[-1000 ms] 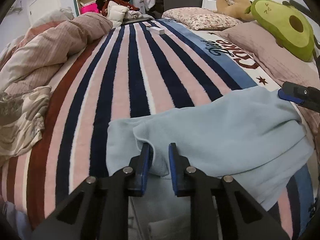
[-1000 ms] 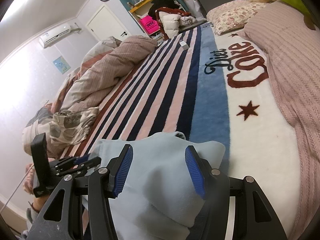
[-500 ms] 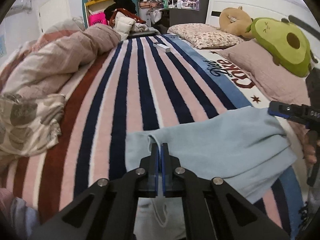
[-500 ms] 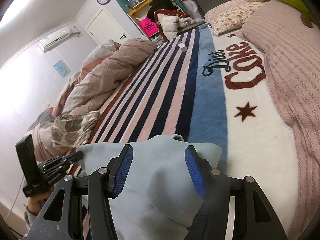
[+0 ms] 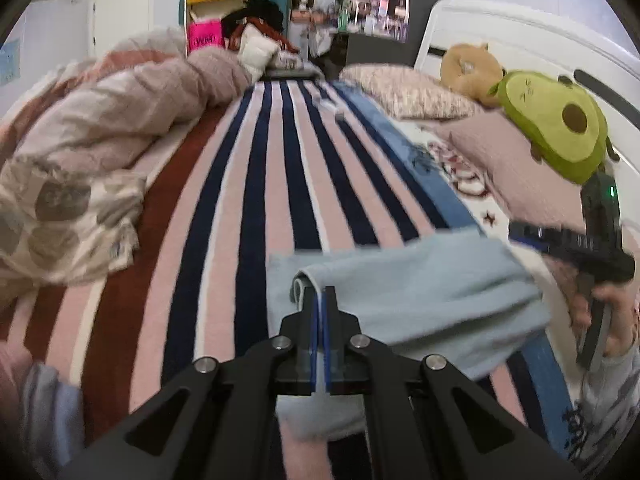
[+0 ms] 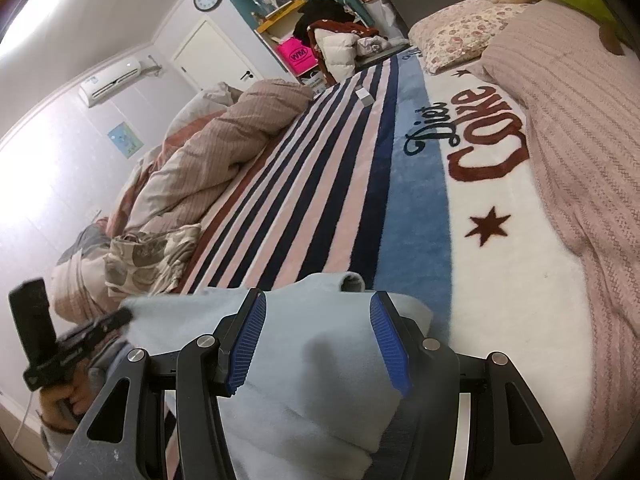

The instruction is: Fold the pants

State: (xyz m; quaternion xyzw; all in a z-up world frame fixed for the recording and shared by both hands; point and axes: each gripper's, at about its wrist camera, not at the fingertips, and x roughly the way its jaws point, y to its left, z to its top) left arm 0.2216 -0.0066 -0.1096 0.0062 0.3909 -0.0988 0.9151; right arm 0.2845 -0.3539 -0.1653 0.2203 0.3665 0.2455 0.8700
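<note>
Light blue pants (image 5: 420, 288) lie on the striped blanket (image 5: 280, 184) at the near end of the bed. My left gripper (image 5: 320, 292) is shut on a folded edge of the pants, which curls up off the blanket at the fingertips. In the right wrist view the same gripper (image 6: 124, 314) shows at the pants' left corner. My right gripper (image 6: 316, 308) stands half open over the other end of the pants (image 6: 312, 380). Cloth humps up between its blue pads (image 6: 250, 344), and their inner faces show bare. In the left wrist view the right gripper (image 5: 516, 236) sits at the pants' right edge.
A crumpled pinkish duvet (image 5: 120, 112) and patterned bedding (image 5: 60, 216) fill the left side. Pillows (image 5: 408, 92), an avocado plush (image 5: 556, 124) and a pink knit cover (image 6: 580, 128) line the right. A small white box (image 6: 365, 96) lies far up the blanket. A hand (image 5: 612, 308) holds the right gripper.
My left gripper's jaws closed on the pants' edge, then it rose and moved, lifting that edge. The right gripper stayed where it was, unchanged.
</note>
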